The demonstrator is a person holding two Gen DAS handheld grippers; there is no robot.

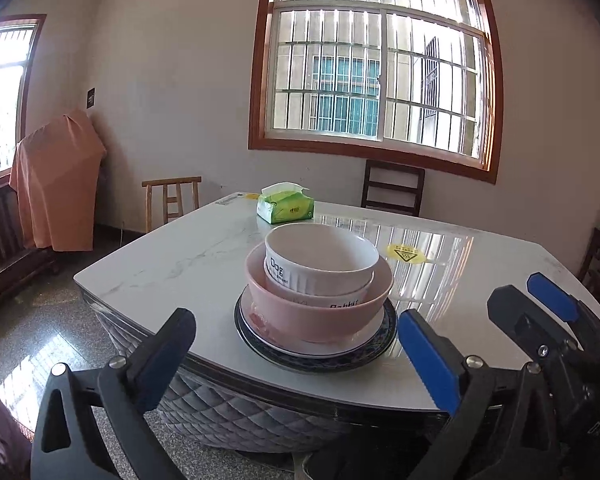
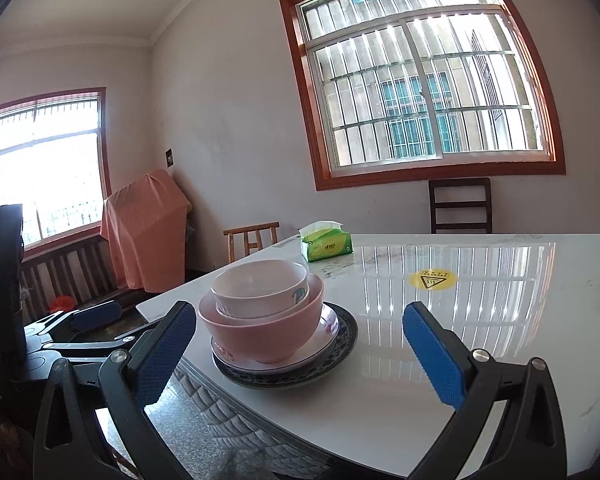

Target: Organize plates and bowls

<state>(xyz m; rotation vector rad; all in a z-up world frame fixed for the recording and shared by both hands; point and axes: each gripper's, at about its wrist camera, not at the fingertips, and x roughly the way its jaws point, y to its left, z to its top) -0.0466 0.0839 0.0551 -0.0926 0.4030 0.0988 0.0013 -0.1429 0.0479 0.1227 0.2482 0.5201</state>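
A stack stands near the table's front edge: a dark blue-rimmed plate (image 1: 374,354) (image 2: 346,338) at the bottom, a white plate (image 1: 332,346) (image 2: 324,330) on it, then a pink bowl (image 1: 320,318) (image 2: 260,332), with two white bowls (image 1: 320,260) (image 2: 260,288) nested inside. My left gripper (image 1: 296,344) is open and empty, held back just short of the stack. My right gripper (image 2: 300,340) is open and empty, also short of the stack; it shows at the right of the left wrist view (image 1: 540,312).
The white marble table (image 1: 180,264) (image 2: 480,320) carries a green tissue pack (image 1: 286,204) (image 2: 326,242) at the far side and a yellow warning sticker (image 1: 406,256) (image 2: 432,280). Chairs (image 1: 392,188) stand behind it. A cloth-covered object (image 1: 56,176) is at the left wall.
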